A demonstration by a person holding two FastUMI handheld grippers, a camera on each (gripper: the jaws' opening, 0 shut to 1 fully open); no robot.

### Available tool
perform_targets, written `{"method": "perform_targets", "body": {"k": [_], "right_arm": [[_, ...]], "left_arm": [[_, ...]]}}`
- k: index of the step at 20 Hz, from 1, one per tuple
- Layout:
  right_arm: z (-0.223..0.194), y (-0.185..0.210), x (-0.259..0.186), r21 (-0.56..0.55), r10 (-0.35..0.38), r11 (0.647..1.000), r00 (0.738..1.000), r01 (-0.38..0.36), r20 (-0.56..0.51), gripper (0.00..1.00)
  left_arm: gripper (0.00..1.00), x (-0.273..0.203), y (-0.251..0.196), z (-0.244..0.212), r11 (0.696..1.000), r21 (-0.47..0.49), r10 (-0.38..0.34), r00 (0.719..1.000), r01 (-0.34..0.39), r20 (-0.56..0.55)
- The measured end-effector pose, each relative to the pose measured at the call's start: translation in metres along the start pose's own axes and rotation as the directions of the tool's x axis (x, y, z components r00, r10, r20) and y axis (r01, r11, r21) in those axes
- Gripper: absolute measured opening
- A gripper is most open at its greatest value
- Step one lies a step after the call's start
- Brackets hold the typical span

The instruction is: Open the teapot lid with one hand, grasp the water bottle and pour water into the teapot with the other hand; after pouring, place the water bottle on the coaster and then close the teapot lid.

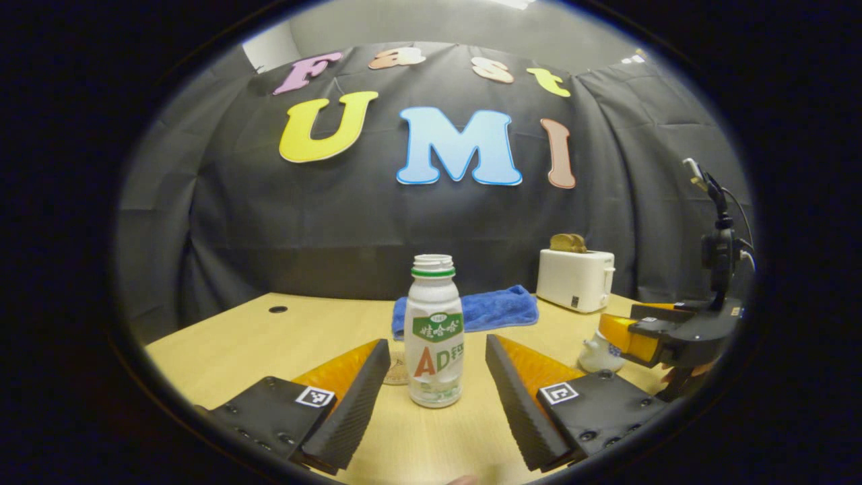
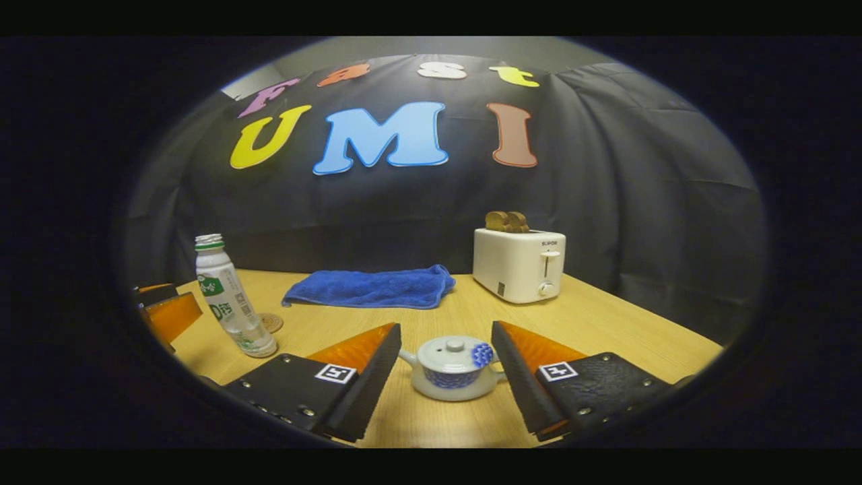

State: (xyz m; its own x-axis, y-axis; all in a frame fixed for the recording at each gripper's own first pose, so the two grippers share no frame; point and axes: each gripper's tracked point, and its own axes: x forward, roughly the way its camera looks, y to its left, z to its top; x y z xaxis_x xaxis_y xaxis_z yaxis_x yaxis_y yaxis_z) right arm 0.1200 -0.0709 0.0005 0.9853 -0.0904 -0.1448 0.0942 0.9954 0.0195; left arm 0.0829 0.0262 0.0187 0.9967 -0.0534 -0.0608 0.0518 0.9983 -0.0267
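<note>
Left gripper view: gripper (image 1: 438,384) level, apparently straddling bottle (image 1: 434,331).

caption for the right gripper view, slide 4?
Right gripper open around the lidded teapot, not touching; bottle, towel and toaster stand behind on the table.

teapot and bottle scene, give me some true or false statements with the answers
1. The teapot has its lid on. True.
2. The left gripper is shut on the water bottle. False: its fingers stand open on either side of the bottle, apart from it.
3. The bottle has no cap on. True.
4. The blue towel lies on top of the toaster. False: it lies on the table beside the toaster.
5. The right gripper is open, with the teapot between its fingers. True.
</note>
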Motion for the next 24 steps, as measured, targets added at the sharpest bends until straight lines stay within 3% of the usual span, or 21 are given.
{"method": "perform_targets", "body": {"k": [2, 3, 4, 5, 6, 7, 8, 10, 24], "right_arm": [[-0.006, -0.004, 0.01, -0.004, -0.015, 1.0, 1.0, 0.015, -0.018, 0.73], [-0.01, -0.006, 0.01, -0.002, -0.027, 1.0, 0.999, 0.027, -0.033, 0.5], [-0.015, -0.005, 0.01, -0.004, -0.022, 1.0, 0.998, 0.022, -0.056, 0.27], [-0.009, -0.006, 0.01, -0.002, -0.028, 1.0, 0.999, 0.028, -0.034, 0.35], [-0.013, -0.007, 0.01, -0.011, -0.028, 1.0, 0.999, 0.028, -0.041, 0.24], [-0.011, -0.006, 0.01, -0.026, -0.028, 0.999, 0.999, 0.027, -0.03, 0.35], [-0.012, -0.007, 0.013, -0.043, -0.032, 0.999, 0.999, 0.031, -0.03, 0.36], [-0.008, -0.01, 0.014, -0.062, -0.046, 0.997, 0.999, 0.045, -0.02, 0.06], [0.028, 0.004, -0.008, -0.104, 0.011, 0.995, 0.992, 0.001, 0.122, 0.06]], "left_arm": [[0.92, 0.003, 0.003, 0.001, 1.0, 0.002, 0.003, 1.0, -0.003, -0.004], [0.89, 0.005, 0.004, -0.001, 1.0, 0.003, 0.002, 1.0, -0.002, -0.008], [0.95, 0.006, 0.005, 0.0, 1.0, 0.003, 0.002, 1.0, -0.002, -0.012], [0.95, 0.006, 0.006, 0.0, 1.0, 0.002, 0.001, 1.0, -0.001, -0.012], [0.96, 0.007, 0.007, 0.0, 1.0, 0.001, -0.001, 1.0, 0.001, -0.013], [0.92, 0.007, 0.007, -0.002, 1.0, 0.001, -0.005, 1.0, 0.005, -0.014], [0.89, 0.008, 0.007, -0.002, 1.0, 0.005, -0.006, 1.0, 0.006, -0.016], [1.0, 0.009, 0.01, -0.01, 1.0, 0.009, -0.008, 1.0, 0.008, -0.028], [1.0, 0.046, -0.001, -0.027, 0.994, -0.095, -0.054, 0.996, 0.047, -0.074]]}}
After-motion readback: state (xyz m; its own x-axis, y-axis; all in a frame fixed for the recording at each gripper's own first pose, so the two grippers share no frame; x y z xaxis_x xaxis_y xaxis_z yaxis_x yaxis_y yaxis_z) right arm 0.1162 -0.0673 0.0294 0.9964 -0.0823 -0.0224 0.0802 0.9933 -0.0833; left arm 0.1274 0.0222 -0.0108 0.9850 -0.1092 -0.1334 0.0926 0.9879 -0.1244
